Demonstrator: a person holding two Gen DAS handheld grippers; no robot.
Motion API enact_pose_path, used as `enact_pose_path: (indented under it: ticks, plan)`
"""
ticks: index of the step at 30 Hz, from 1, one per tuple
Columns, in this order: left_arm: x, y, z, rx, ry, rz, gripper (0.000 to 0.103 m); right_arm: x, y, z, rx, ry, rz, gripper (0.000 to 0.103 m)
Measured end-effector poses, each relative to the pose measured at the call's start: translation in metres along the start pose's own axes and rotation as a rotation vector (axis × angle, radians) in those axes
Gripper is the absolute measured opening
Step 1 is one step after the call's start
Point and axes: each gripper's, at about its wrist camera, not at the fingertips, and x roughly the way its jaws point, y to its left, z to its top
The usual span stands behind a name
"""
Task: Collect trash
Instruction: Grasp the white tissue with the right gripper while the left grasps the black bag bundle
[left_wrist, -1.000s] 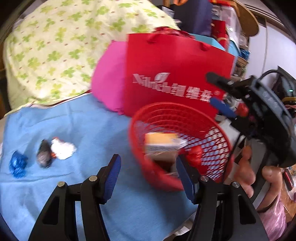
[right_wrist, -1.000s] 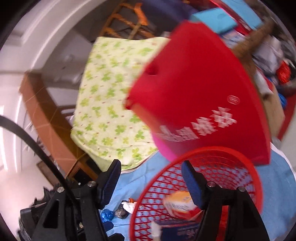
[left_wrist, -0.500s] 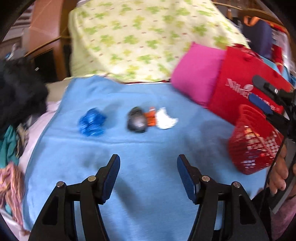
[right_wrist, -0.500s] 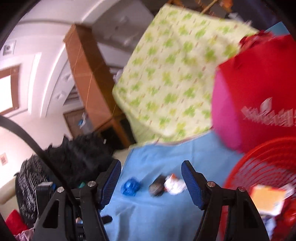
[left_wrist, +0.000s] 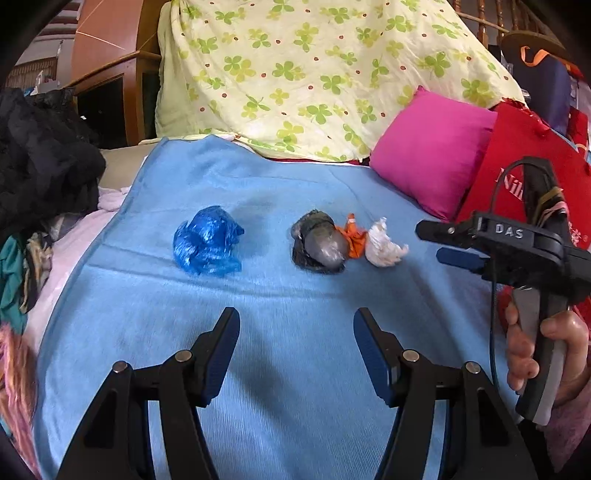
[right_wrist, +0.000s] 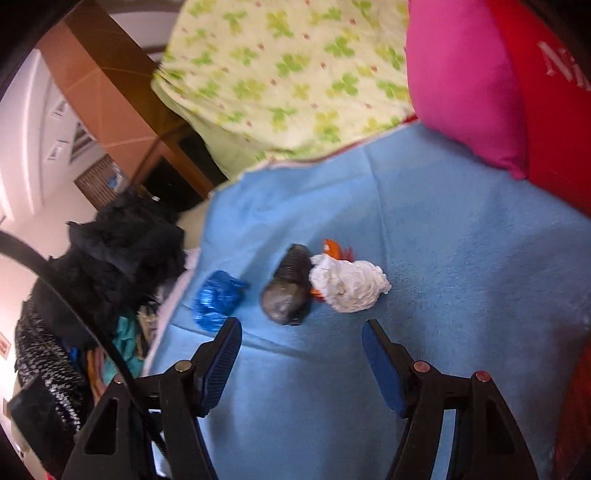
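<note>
**Two grippers hang over scraps of rubbish on a blue blanket**

Four bits of trash lie in a loose row on a light blue fleece blanket (left_wrist: 303, 369): a crumpled blue plastic wad (left_wrist: 207, 245) at the left end and, apart from it, a dark grey crinkled foil lump (left_wrist: 320, 248), a small orange wrapper scrap (left_wrist: 353, 237) and a crumpled white tissue (left_wrist: 382, 244) bunched together, the orange scrap wedged between the lump and the tissue. The left gripper (left_wrist: 295, 350) hangs above bare blanket on the near side of the row, its blue-padded jaws spread apart with nothing between them. The right gripper (right_wrist: 301, 356), gripped by a person's hand (left_wrist: 539, 354) at the right of the left wrist view, is likewise released and empty, just short of the grey lump and the tissue. Behind the row a bright pink square cushion (left_wrist: 428, 155) leans against a red paper bag with white lettering (left_wrist: 517, 170), beside a pale yellow quilt printed with green clover (left_wrist: 314, 74). A heap of dark clothing (left_wrist: 40, 158) sits off the blanket's left edge.
</note>
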Motion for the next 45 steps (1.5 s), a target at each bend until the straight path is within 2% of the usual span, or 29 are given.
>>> enact_pose_path:
  ticks: [5,11,14,21,22,23,25,29,33,37,41,45]
  plan:
    - [0.041,0.003,0.019,-0.016,0.019,-0.016,0.065,0.044,-0.022,0.021,0.056,0.048,-0.018,0.072]
    - [0.073,0.003,0.029,-0.047,0.041,-0.037,0.065,0.079,-0.054,0.035,0.214,0.1,0.003,0.072]
    - [0.081,0.001,0.033,-0.053,0.047,-0.06,0.065,0.093,-0.059,0.036,0.221,0.127,-0.011,0.072]
    - [0.091,-0.001,0.034,-0.067,0.063,-0.075,0.065,0.102,-0.065,0.041,0.247,0.097,0.003,0.07]
    - [0.092,-0.001,0.035,-0.068,0.062,-0.078,0.065,0.103,-0.065,0.041,0.247,0.088,0.004,0.066]
    - [0.094,-0.001,0.035,-0.071,0.061,-0.084,0.065,0.102,-0.065,0.041,0.244,0.082,0.002,0.056]
    - [0.097,-0.001,0.038,-0.082,0.06,-0.104,0.065,0.105,-0.067,0.041,0.245,0.08,0.01,0.047]
    - [0.104,-0.006,0.046,-0.081,0.049,-0.143,0.065,0.099,-0.063,0.043,0.225,0.05,-0.002,0.04]
    - [0.113,-0.012,0.054,-0.07,0.039,-0.174,0.065,0.084,-0.061,0.048,0.21,-0.003,-0.019,0.04]
    - [0.126,-0.018,0.06,-0.07,0.065,-0.192,0.069,0.061,-0.049,0.053,0.161,-0.084,-0.054,0.04]
    - [0.138,-0.018,0.064,-0.081,0.081,-0.172,0.069,0.041,-0.035,0.055,0.114,-0.149,-0.081,0.04]
    - [0.144,-0.013,0.065,-0.095,0.082,-0.169,0.066,0.031,-0.02,0.05,0.059,-0.162,-0.087,0.04]
